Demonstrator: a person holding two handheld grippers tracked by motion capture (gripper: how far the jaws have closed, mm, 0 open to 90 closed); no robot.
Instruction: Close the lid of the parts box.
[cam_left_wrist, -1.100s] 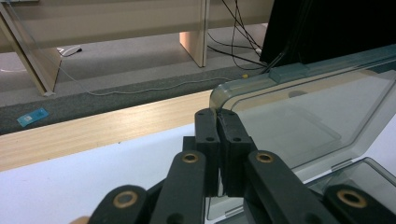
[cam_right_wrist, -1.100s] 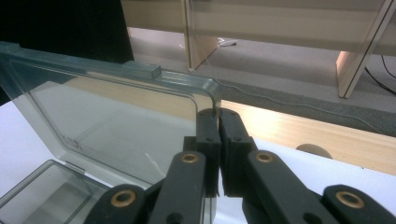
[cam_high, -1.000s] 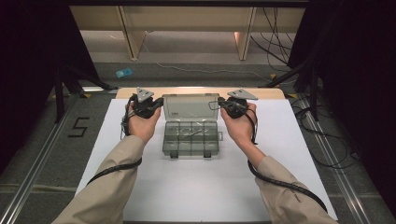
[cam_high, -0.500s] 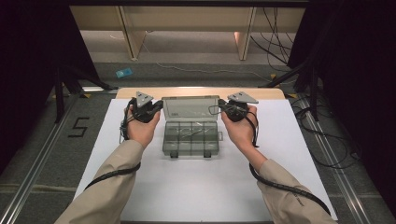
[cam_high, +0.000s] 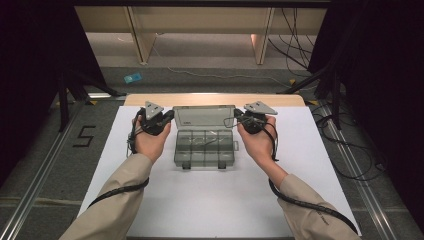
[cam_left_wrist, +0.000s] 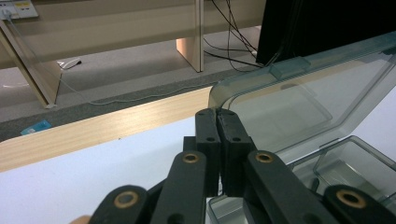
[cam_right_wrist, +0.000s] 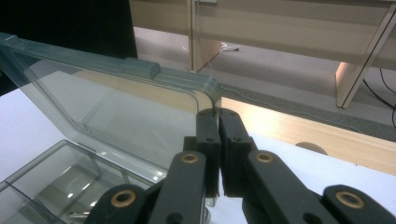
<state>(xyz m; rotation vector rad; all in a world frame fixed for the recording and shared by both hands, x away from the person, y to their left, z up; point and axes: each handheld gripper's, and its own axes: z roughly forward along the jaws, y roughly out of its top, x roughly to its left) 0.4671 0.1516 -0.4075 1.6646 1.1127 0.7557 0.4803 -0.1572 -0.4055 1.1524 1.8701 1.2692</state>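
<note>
2 tools (cam_high: 167, 117) (cam_high: 239, 118) pinch raised lid (cam_high: 204, 116) corners.

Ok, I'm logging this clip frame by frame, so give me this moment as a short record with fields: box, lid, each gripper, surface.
box: clear plastic compartment box, on the white table top, two latches on its near edge
lid: clear lid, raised and tilted back
left gripper: left gripper, shut on the lid's left edge
right gripper: right gripper, shut on the lid's right edge
contents: cannot tell
</note>
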